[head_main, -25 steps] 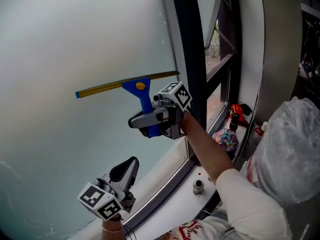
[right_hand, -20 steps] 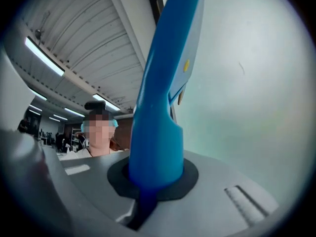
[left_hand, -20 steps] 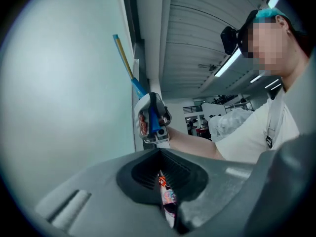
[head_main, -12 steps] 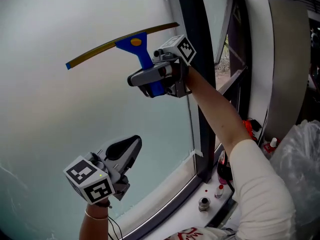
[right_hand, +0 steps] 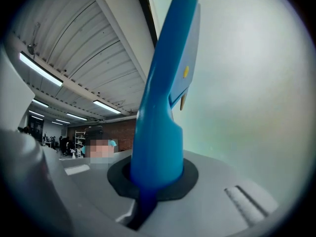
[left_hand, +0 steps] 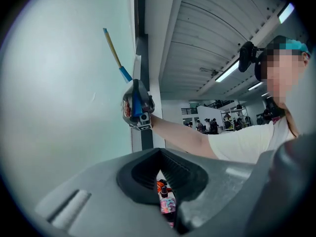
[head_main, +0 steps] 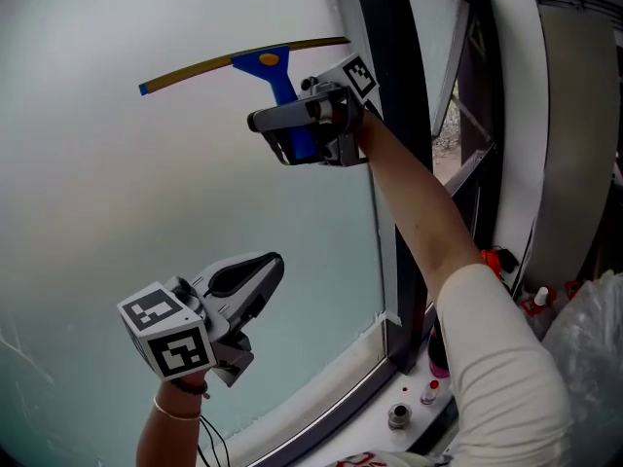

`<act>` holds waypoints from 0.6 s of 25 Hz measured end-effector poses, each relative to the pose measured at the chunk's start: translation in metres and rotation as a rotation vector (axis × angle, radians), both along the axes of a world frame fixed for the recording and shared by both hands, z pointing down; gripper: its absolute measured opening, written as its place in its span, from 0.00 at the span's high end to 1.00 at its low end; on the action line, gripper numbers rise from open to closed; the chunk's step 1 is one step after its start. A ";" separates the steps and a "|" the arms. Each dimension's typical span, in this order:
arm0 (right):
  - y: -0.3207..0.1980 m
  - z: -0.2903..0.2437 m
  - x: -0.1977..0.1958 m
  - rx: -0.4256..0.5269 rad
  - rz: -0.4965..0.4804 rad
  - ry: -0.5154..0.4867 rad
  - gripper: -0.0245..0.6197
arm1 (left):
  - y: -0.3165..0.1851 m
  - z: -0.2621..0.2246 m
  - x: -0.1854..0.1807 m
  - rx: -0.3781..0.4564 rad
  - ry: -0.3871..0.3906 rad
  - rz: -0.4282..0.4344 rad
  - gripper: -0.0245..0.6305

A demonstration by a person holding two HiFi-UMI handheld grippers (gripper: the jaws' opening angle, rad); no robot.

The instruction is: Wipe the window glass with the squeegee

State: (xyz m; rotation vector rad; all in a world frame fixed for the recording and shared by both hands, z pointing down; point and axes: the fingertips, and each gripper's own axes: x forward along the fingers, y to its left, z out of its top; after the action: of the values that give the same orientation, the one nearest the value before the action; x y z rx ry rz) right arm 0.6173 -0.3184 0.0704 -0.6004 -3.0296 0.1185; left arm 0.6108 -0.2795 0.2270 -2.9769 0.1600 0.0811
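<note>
we hold the squeegee (head_main: 279,74) high on the window glass (head_main: 117,193), near the pane's upper right corner. its blade is a long, thin, brass-yellow strip with a small blue cap on the left end. it lies against the frosted, pale grey-green glass, tilted slightly so the left end sits lower. the right end reaches the pane's right edge, at the dark, glossy upright frame (head_main: 385,95). a broad blue plastic head with a round orange dot joins the blade to a smooth, rounded blue handle.

the right gripper (head_main: 292,125) is clamped on that handle. in the right gripper view the squeegee (right_hand: 165,98) rises straight out of the right gripper (right_hand: 153,184), whose matte grey jaws and black pads press against both sides of the plastic.

the left gripper (head_main: 257,278) hangs lower, off the glass near the middle of the pane, its checkered marker cube (head_main: 167,337) towards us. in the left gripper view the left gripper (left_hand: 160,179) carries nothing: the ribbed black pads meet, leaving only a thin slit.

below the pane's lower right corner, a white sill (head_main: 365,431) carries small bottles (head_main: 429,391). a crinkled, translucent plastic bag (head_main: 592,334) bulges at the far right.
</note>
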 end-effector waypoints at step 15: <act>0.007 -0.006 0.003 -0.084 -0.094 -0.045 0.92 | 0.032 0.003 -0.020 -0.058 -0.029 0.035 0.96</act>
State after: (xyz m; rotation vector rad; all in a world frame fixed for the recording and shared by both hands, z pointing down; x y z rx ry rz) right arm 0.6200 -0.3118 0.0644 -0.7601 -3.0454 0.2320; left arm 0.5910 -0.2478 0.2303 -3.0370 0.1086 0.0379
